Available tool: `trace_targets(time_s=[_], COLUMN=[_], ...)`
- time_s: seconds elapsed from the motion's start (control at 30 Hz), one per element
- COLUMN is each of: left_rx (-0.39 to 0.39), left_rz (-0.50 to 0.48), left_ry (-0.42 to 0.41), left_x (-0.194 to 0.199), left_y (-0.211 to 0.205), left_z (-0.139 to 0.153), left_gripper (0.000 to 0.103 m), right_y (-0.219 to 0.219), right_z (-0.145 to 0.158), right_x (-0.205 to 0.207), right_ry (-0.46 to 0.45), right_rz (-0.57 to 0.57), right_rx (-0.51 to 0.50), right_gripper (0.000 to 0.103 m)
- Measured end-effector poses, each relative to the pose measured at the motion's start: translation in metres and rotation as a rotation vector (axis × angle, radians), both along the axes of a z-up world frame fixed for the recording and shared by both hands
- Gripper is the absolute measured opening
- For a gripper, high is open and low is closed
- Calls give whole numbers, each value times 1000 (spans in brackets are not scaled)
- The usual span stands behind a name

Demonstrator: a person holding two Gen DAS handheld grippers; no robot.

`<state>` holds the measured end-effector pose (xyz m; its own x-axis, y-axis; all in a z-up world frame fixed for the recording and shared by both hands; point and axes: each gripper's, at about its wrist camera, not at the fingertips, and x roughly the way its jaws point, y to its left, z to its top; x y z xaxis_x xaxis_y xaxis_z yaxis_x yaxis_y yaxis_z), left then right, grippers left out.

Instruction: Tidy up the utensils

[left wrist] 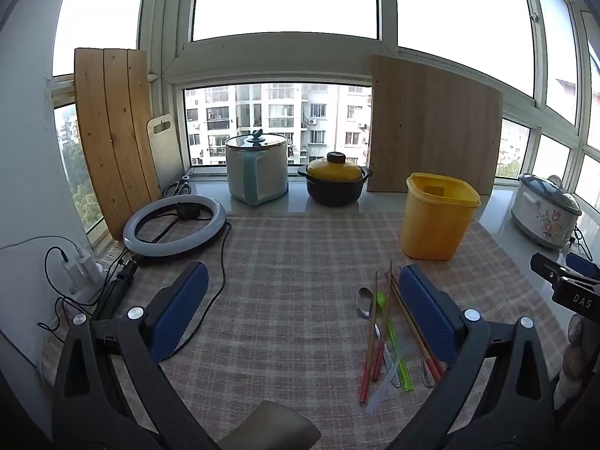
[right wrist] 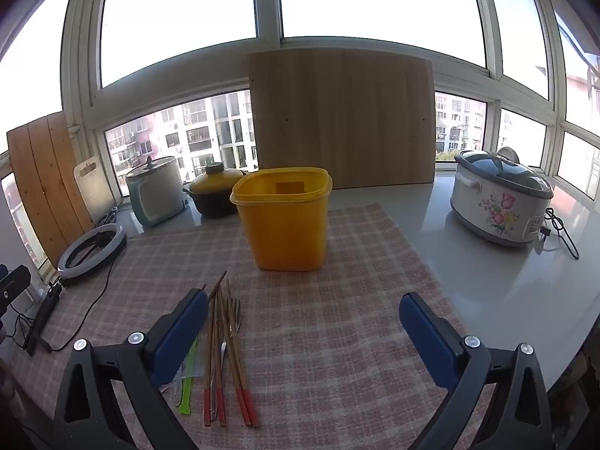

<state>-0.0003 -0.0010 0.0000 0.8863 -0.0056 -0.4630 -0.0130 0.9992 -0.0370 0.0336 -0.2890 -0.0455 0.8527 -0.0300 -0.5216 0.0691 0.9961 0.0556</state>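
Left wrist view: the left gripper [left wrist: 300, 315] is spread wide over the checked cloth [left wrist: 292, 262], gripping nothing; at four o'clock its right finger hides part of the utensils [left wrist: 386, 341], the yellow bin [left wrist: 437, 221] at two o'clock. Right wrist view: the right gripper [right wrist: 303, 332] gapes empty, its left finger covering some utensils [right wrist: 225, 352] at seven o'clock, the bin [right wrist: 285, 217] at twelve.

I'm seeing my left gripper's right finger [left wrist: 427, 315] covering part of the chopsticks [left wrist: 375, 333] at lower right; my right gripper's left finger [right wrist: 180, 337] is hiding the green utensil's [right wrist: 187, 378] upper end.
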Motion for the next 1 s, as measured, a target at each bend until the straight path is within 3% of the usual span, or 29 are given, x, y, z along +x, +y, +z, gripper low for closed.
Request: trace_targets(time_s=[1.0], left_rx=[-21], left_rz=[-5], left_ry=[15], left_x=[3], left_y=[3], left_z=[-3], left_gripper=[103], right_y=[2], right_z=[7], right_x=[1], right_ry=[-5], right_rz=[-6], right_rx=[-33], right_gripper=[103])
